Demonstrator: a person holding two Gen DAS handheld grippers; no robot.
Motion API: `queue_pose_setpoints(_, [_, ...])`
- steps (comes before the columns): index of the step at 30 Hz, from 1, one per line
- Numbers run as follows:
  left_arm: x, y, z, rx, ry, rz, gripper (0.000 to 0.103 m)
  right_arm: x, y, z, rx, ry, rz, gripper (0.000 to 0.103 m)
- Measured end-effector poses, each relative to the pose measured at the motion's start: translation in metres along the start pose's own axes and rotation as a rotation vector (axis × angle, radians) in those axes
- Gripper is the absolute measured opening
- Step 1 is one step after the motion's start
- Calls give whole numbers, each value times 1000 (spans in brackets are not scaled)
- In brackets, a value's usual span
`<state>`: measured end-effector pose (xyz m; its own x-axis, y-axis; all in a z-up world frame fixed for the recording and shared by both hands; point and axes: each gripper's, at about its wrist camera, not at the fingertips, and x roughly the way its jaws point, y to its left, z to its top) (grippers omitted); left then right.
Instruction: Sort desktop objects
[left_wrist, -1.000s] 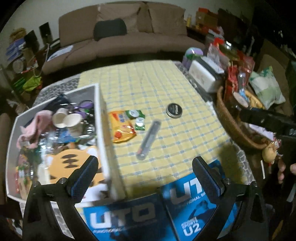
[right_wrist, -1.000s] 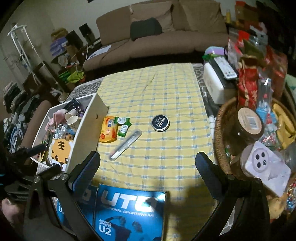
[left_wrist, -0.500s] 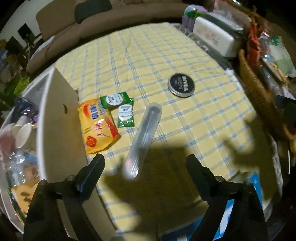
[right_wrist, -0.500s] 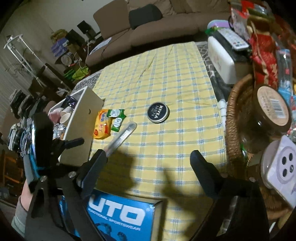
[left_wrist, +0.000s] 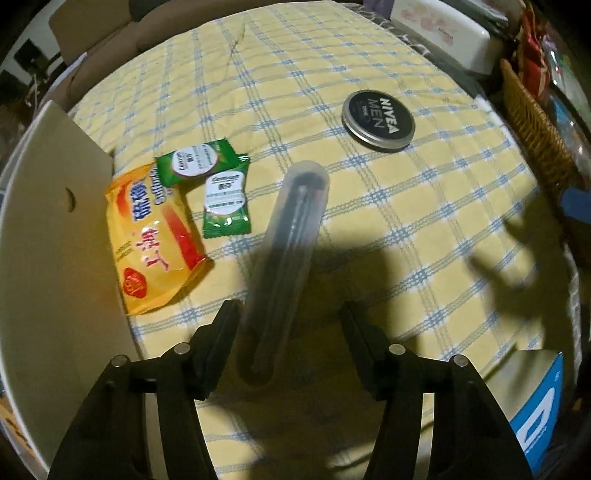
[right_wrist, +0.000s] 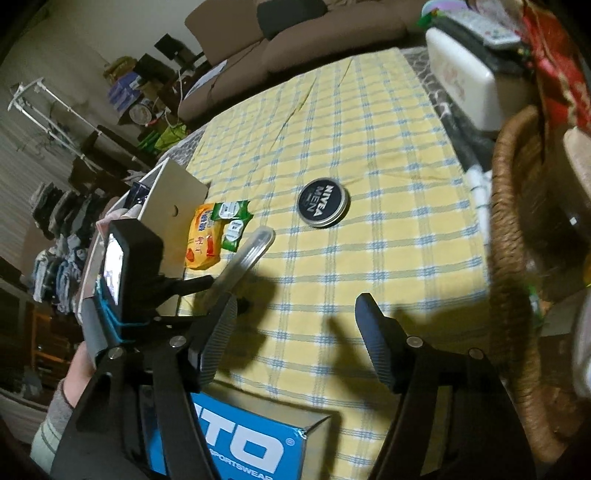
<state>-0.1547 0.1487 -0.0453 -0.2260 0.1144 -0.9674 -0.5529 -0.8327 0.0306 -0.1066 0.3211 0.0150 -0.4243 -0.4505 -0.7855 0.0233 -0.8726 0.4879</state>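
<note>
A clear plastic tube (left_wrist: 291, 240) with dark pens inside lies on the yellow checked cloth (left_wrist: 424, 206). My left gripper (left_wrist: 288, 321) points steeply down over the tube's near end. Its jaws are closing with the tube between them, and the right finger still stands apart from it. A round Nivea Men tin (right_wrist: 323, 203) sits further out on the cloth. My right gripper (right_wrist: 295, 314) hovers short of the tin, its jaws closing on nothing. A yellow snack packet (left_wrist: 153, 240) and two green sachets (left_wrist: 225, 199) lie left of the tube.
A white open box (left_wrist: 48, 258) stands along the left, with the packet against its wall. A blue UTO box (right_wrist: 251, 443) lies at the near edge. A wicker basket (right_wrist: 509, 258) and a white case (right_wrist: 465, 81) line the right. A person's hand (right_wrist: 74, 376) holds the left tool.
Both grippers have sunk toward the table and their jaws have narrowed. The left one has come down over the tube, which now lies between its fingers.
</note>
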Motion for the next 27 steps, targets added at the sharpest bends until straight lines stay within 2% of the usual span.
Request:
queue_pose_setpoints(4, [-3,-5,-1,7,-7,-96,50,5,1,-1,2,9,3,63])
queue_pose_setpoints(7, [-7,-15,-4,31,-16,-174,50,8,3,0,-4,18,0,51])
queue_pose_setpoints(8, [-7,-21,-5,41,-16,-212,50,9,4,1,-6,20,-3,49])
queue_pose_setpoints(12, [-9,-28,-6,44,-24,-224,50,13,8,3,-12,25,-11,49])
queue_pose_setpoints(14, [-14,-15,-4,-21,-30,-260,50,15,9,1,-18,27,-11,49])
queue_pose_setpoints(16, [-28,8,-4,-113,-68,-289,60,16,8,-1,-27,26,-20,49])
queue_pose_setpoints(17, [-36,19,-4,-149,-85,-288,73,17,7,-3,-34,23,-30,49])
queue_pose_setpoints(18, [-46,34,-4,-193,-111,-287,76,19,5,-5,-36,23,-38,49])
queue_pose_setpoints(21, [-66,64,-1,-262,-150,-295,77,28,8,-7,-75,37,-34,47])
queue_pose_setpoints(23, [-75,77,3,-277,-166,-285,78,40,24,-7,-160,71,-57,47])
queue_pose_setpoints(24, [-79,82,3,-284,-173,-303,78,45,33,-6,-198,86,-68,47])
queue_pose_setpoints(27, [-82,83,8,-295,-169,-312,78,75,65,-4,-307,180,-89,46])
